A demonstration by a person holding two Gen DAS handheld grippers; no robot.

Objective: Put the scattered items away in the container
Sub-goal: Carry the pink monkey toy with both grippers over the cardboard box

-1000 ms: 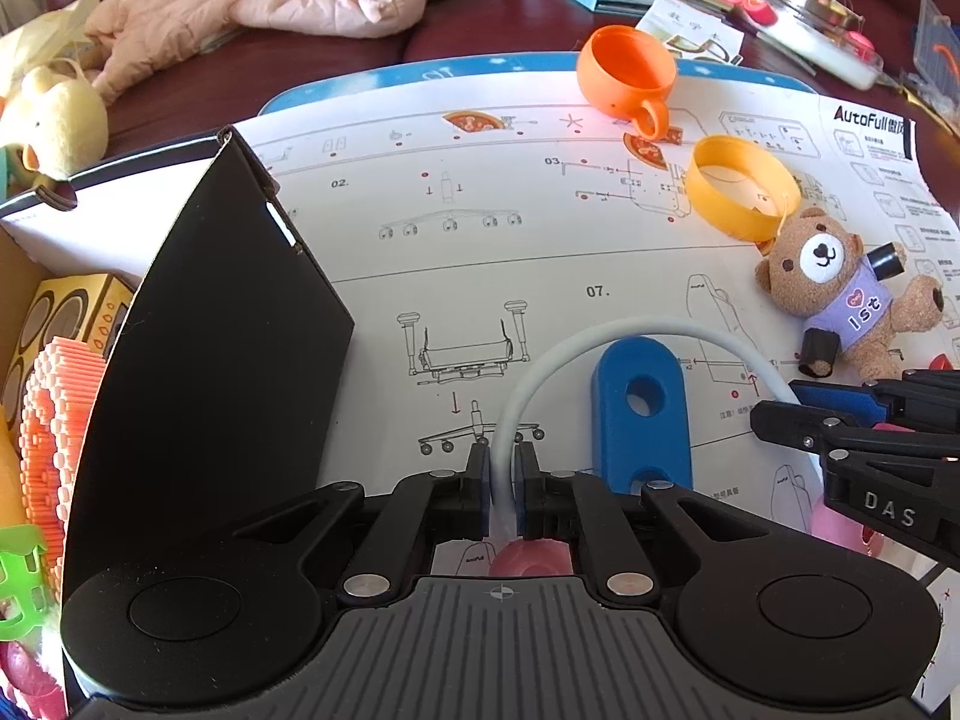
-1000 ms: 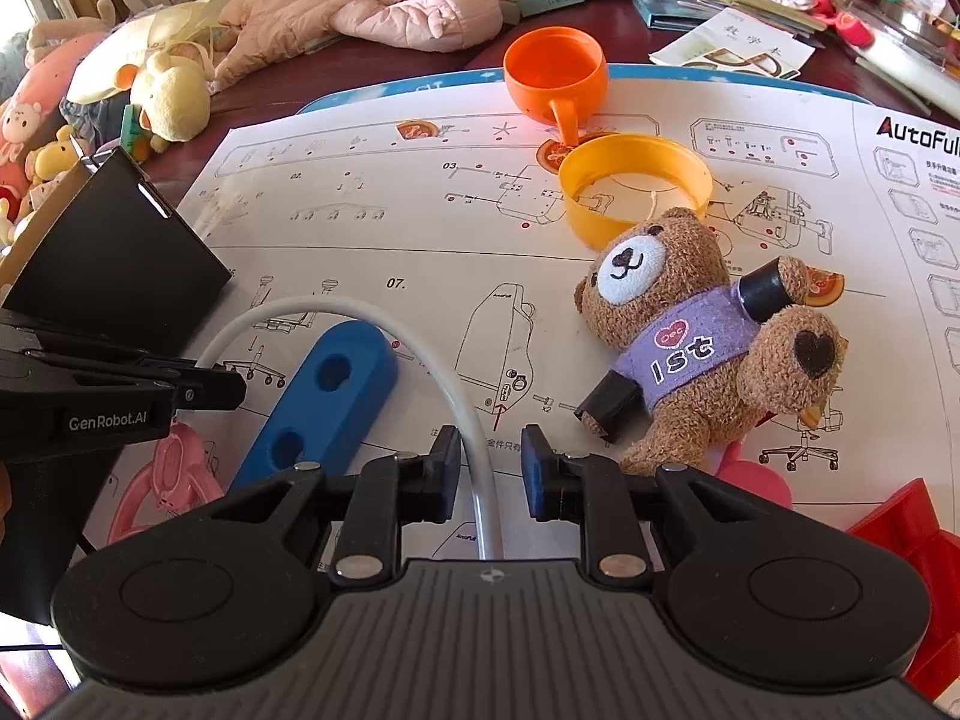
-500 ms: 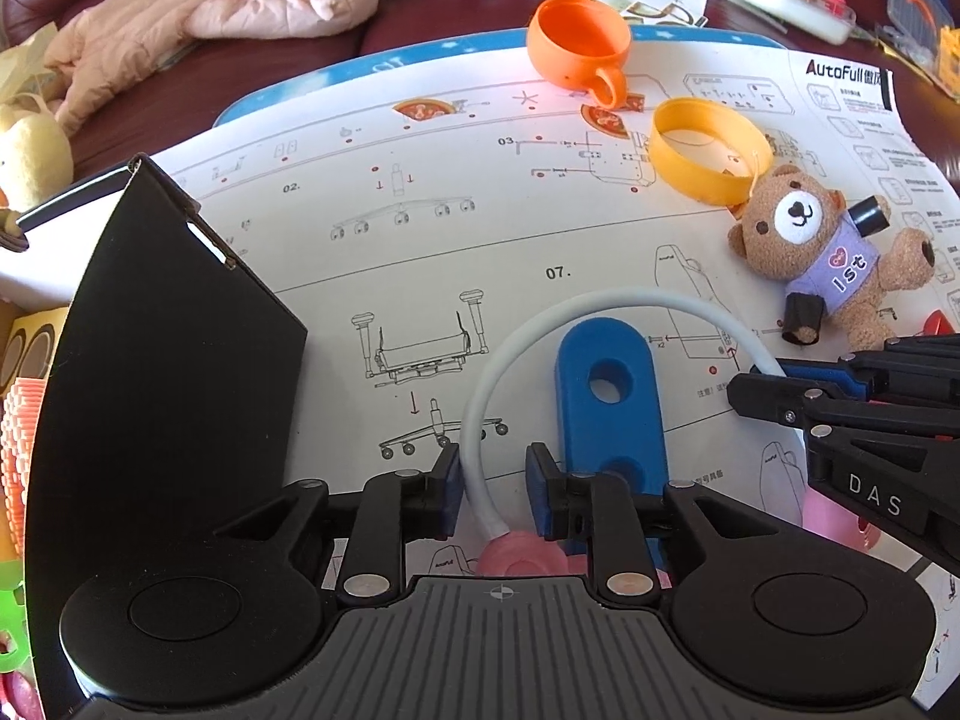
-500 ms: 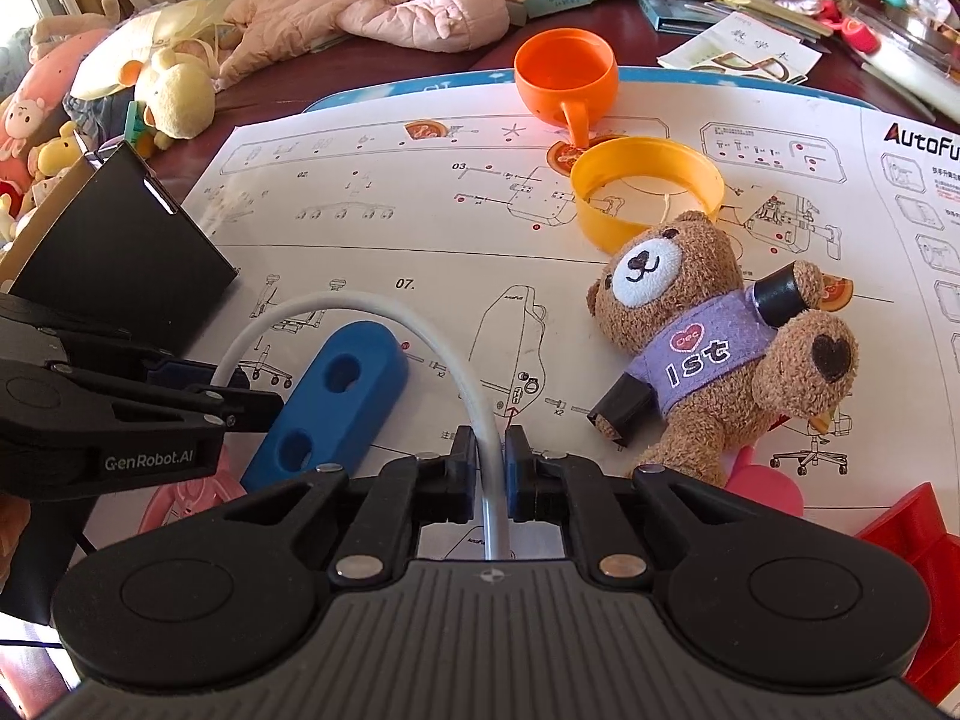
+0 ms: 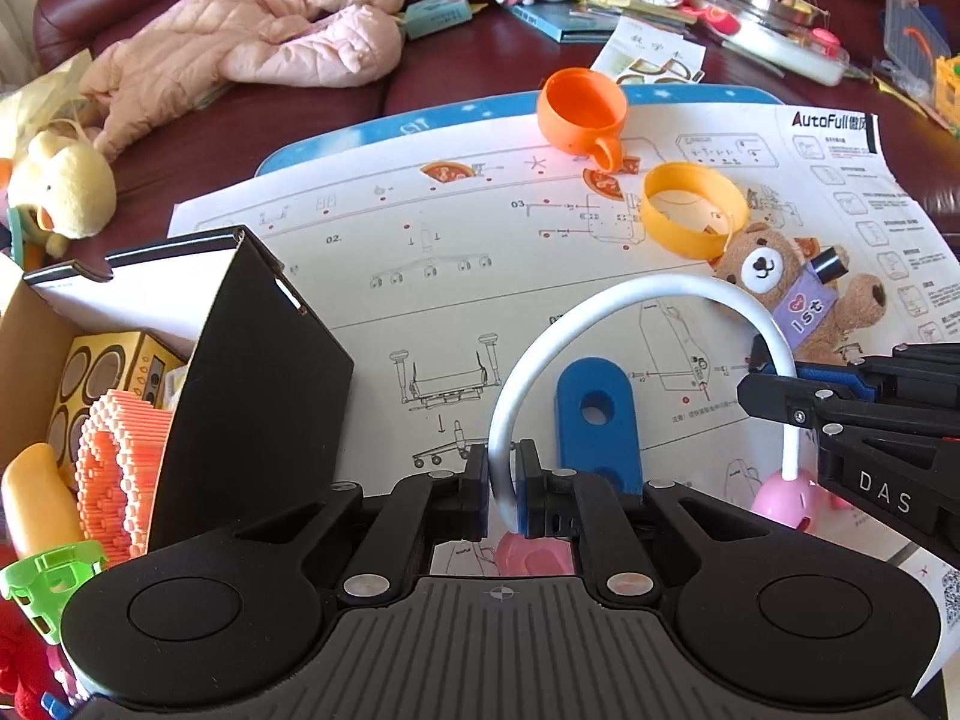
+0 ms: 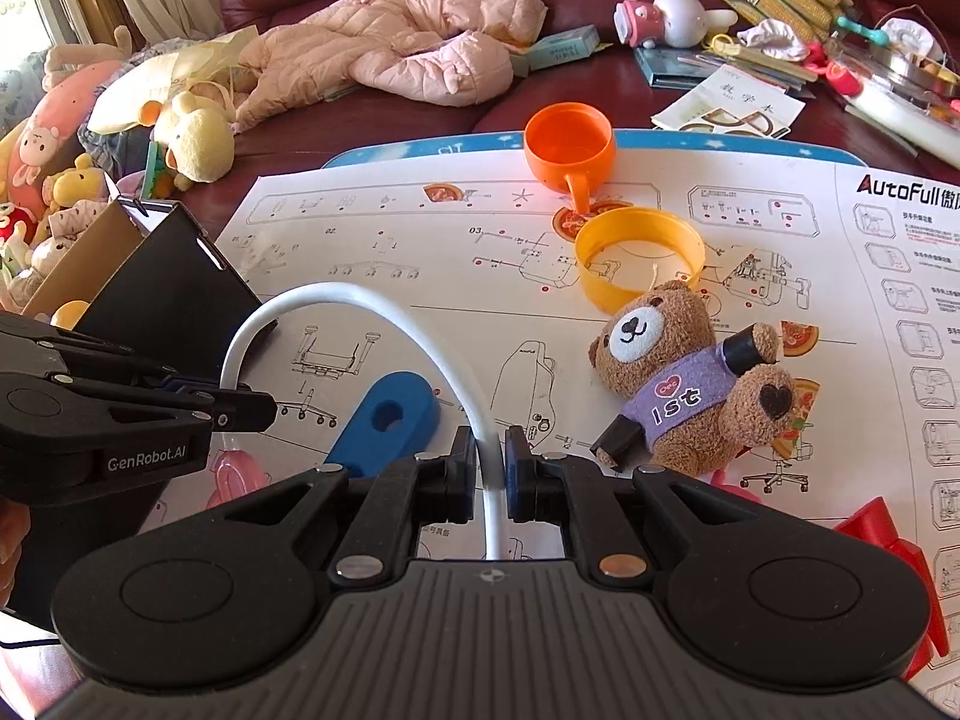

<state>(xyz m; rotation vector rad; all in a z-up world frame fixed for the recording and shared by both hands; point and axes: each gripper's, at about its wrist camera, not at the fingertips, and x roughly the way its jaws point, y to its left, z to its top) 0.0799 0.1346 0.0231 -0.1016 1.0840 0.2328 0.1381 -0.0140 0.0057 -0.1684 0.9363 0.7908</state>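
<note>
A white cord with pink ends (image 5: 624, 294) arches between my two grippers, lifted above the paper sheet; it also shows in the right wrist view (image 6: 360, 300). My left gripper (image 5: 503, 480) is shut on one end of the cord. My right gripper (image 6: 491, 468) is shut on the other end. A blue two-hole block (image 5: 597, 420) lies on the sheet under the arch. The cardboard box (image 5: 36, 324) with a black flap (image 5: 252, 384) stands at the left and holds several toys.
A teddy bear in a purple shirt (image 6: 678, 372), a yellow ring (image 6: 639, 264) and an orange cup (image 6: 570, 147) lie on the instruction sheet (image 6: 420, 252). A red piece (image 6: 894, 546) sits at the right edge. A pink jacket (image 6: 408, 54) and plush toys lie behind.
My right gripper closed on the cord. My left gripper opened briefly, then closed on it again. Both grippers rose, lifting the cord off the sheet.
</note>
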